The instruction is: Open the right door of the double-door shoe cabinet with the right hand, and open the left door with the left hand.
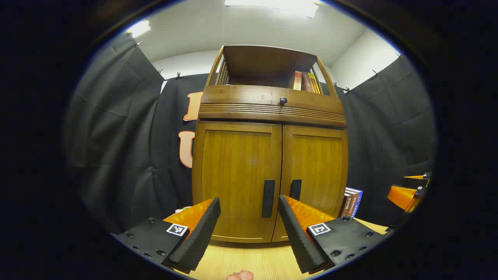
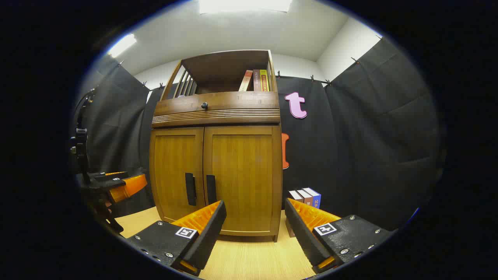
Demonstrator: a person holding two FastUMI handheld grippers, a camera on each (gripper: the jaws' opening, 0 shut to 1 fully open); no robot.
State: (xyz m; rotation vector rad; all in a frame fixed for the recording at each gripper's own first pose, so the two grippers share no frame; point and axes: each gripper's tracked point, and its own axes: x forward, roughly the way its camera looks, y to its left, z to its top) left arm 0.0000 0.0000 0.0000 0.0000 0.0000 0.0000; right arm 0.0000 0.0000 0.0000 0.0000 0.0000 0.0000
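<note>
The shoe cabinet (image 1: pixel 272 155) stands on the wooden worktop (image 1: pixel 249 260) against the black cloth wall, toward the rear edge. Both doors are shut. The left door (image 1: pixel 237 179) and the right door (image 1: pixel 317 175) lie flush with the frame and meet at the centre seam. The left handle (image 1: pixel 268 198) and the right handle (image 1: pixel 295 189) are dark vertical bars, one on each side of that seam, and nothing touches either of them. No part of the task is done: both doors remain to be opened. The left gripper (image 1: pixel 249 229) is spread wide and holds nothing; it faces the left handle from in front of the cabinet and is apart from the door. The right gripper (image 2: pixel 255 233) is also spread and empty; in the right gripper view it faces the right door (image 2: pixel 241 179) to the right of the right handle (image 2: pixel 211 189), not yet in contact. A drawer with a round knob (image 1: pixel 283 100) sits above the doors, and an open shelf with books (image 1: pixel 305 81) sits above that. A small stack of books (image 2: pixel 305 198) stands on the worktop just beside the cabinet's right side.
</note>
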